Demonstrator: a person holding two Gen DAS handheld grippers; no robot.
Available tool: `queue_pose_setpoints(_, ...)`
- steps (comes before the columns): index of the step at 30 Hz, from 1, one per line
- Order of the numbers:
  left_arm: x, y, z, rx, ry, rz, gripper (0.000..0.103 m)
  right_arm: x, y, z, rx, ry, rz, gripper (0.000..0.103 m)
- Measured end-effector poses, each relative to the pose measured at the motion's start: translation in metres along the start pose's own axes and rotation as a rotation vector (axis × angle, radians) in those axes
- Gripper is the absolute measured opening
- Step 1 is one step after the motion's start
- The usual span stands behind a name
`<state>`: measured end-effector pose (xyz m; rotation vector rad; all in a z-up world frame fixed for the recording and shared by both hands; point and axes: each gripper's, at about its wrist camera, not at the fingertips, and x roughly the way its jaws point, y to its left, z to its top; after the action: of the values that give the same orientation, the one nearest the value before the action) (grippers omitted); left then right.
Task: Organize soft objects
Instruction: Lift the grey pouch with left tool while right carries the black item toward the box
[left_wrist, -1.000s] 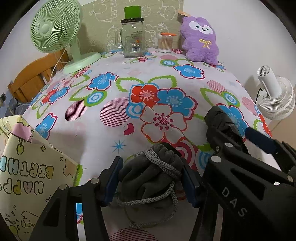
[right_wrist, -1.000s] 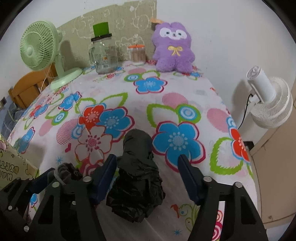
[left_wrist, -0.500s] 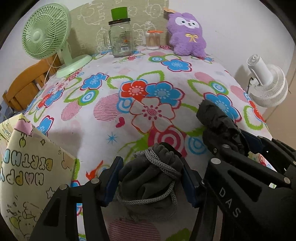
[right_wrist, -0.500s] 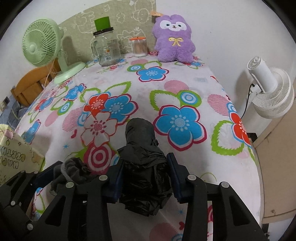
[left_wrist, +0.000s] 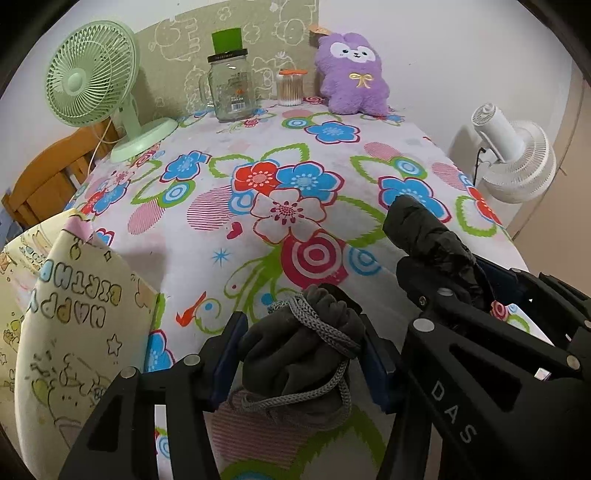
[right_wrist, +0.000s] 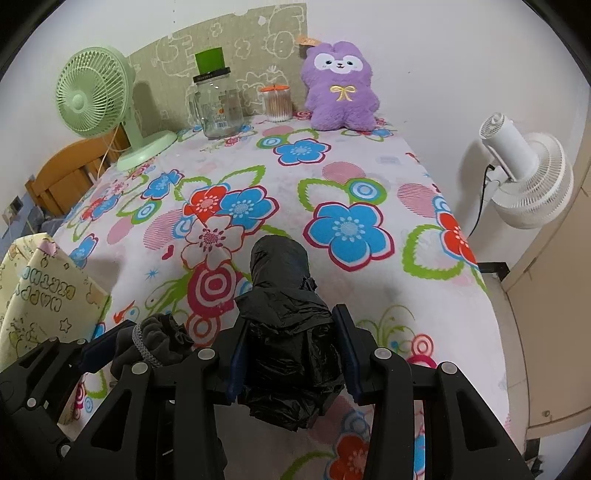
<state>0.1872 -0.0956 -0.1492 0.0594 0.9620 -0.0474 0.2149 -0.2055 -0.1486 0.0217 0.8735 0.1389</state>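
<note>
A dark grey drawstring pouch (left_wrist: 295, 354) with a grey cord sits between the blue pads of my left gripper (left_wrist: 303, 332), whose jaws are closing tighter on it just above the flowered tablecloth (left_wrist: 258, 155). A crumpled black plastic-wrapped bundle (right_wrist: 284, 295) is pinched by my right gripper (right_wrist: 291, 332), its far end sticking out past the fingertips. The two grippers are side by side near the table's front edge; the black bundle (left_wrist: 421, 229) shows at the right of the left wrist view, the pouch (right_wrist: 162, 332) at lower left of the right wrist view.
A cream "Happy Birthday" gift bag (left_wrist: 66, 302) stands open at the left. At the back stand a purple plush (left_wrist: 352, 74), a cotton-swab jar (left_wrist: 291, 88), a glass jar (left_wrist: 231, 88) and a green fan (left_wrist: 92, 74). A white fan (left_wrist: 513, 158) is beyond the right edge.
The right gripper's jaws have shut on the black bundle. Both grippers have drawn back toward the table's near edge, each carrying its object.
</note>
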Motion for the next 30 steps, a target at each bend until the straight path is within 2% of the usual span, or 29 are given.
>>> queue_pose_setpoints(9,-0.019,-0.002,-0.007,0.012,-0.012,-0.015,0.059,-0.023,0.001,-0.008,0.01,-0.028,-0.008,0.046)
queue_pose_setpoints(30,-0.078,-0.003,-0.015,0.048,-0.096,-0.063,0.058,-0.086,0.009,-0.015,0.026,-0.112,-0.026,0.046)
